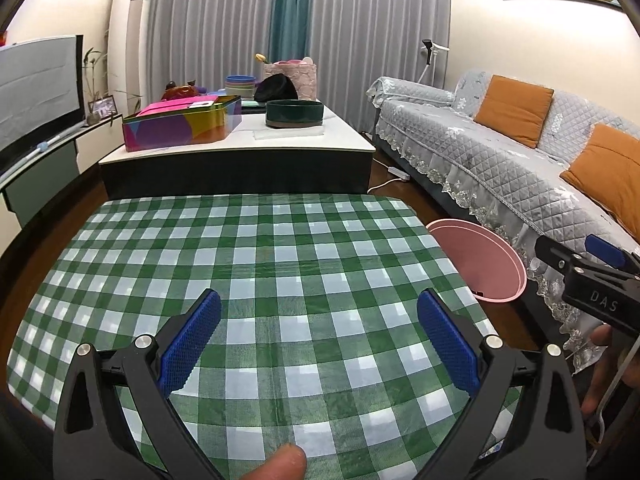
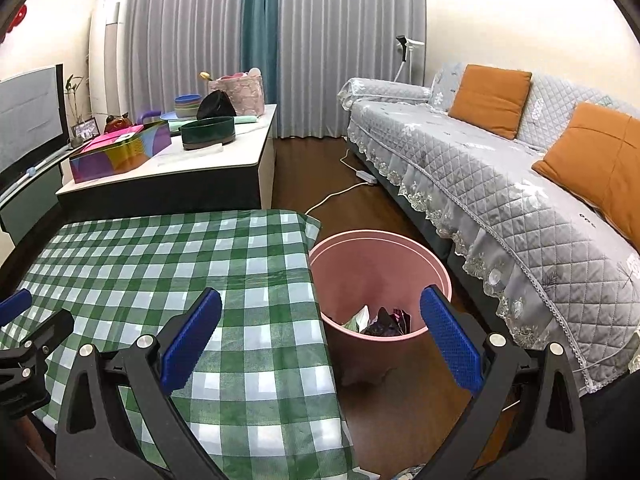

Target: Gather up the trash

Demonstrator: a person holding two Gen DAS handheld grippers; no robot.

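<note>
A pink trash bin [image 2: 380,268] stands on the floor at the right side of a table with a green-and-white checked cloth [image 2: 180,264]. Crumpled wrappers [image 2: 382,320] lie in its bottom. My right gripper [image 2: 320,304] is open and empty, held over the table's right edge and the near side of the bin. My left gripper [image 1: 318,306] is open and empty above the checked cloth [image 1: 260,260]. The bin's rim [image 1: 480,264] shows at the right of the left wrist view, with the right gripper's body [image 1: 592,280] beyond it.
A low white-topped table [image 2: 224,152] beyond holds a colourful box [image 2: 120,152], a dark green bowl [image 2: 208,132] and a pink basket [image 2: 236,96]. A grey quilted sofa [image 2: 500,184] with orange cushions runs along the right. A power strip and cable [image 2: 366,176] lie on the wooden floor.
</note>
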